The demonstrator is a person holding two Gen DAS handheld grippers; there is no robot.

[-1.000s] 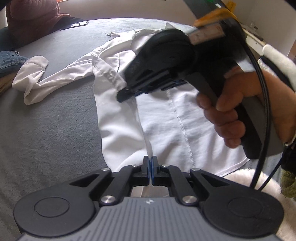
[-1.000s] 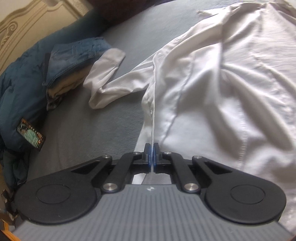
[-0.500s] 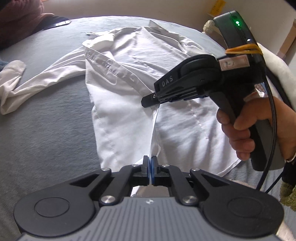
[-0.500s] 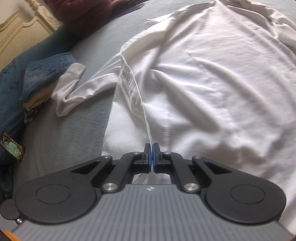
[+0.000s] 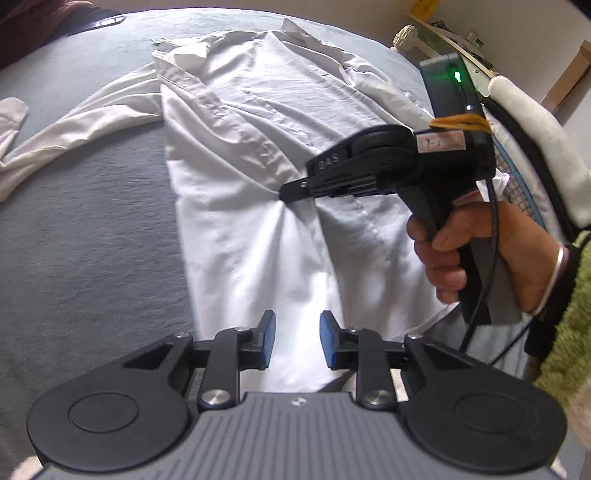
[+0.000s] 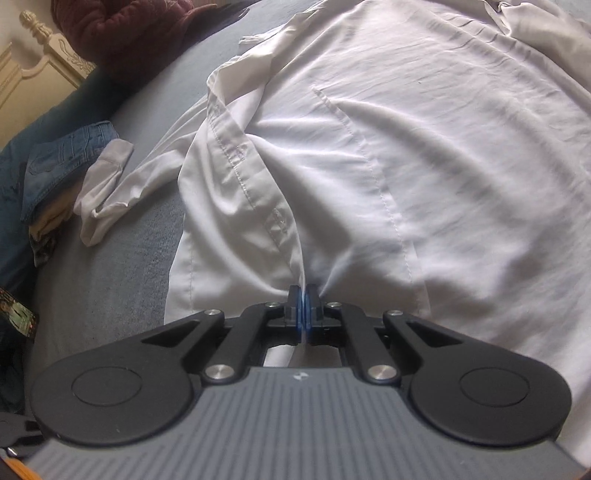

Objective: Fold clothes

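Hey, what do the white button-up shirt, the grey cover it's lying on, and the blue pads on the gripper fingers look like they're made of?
White button-up shirt: thin woven fabric, probably cotton or a blend; matte, creasing softly, with stitched seams. Grey cover: a napped, fleece-like textile, judging by its fuzzy ripples. Blue pads on the left gripper: likely rubber or soft plastic, smooth and dull; the look leaves it open.

The support is a bed with a grey cover, its pale carved headboard showing far left of the right tongs. A white shirt lies spread directly on the cover ahead of both tongs, one sleeve trailing out to the left. Further left of the right tongs lie folded jeans on a small pile, and a dark red garment lies far ahead-left.
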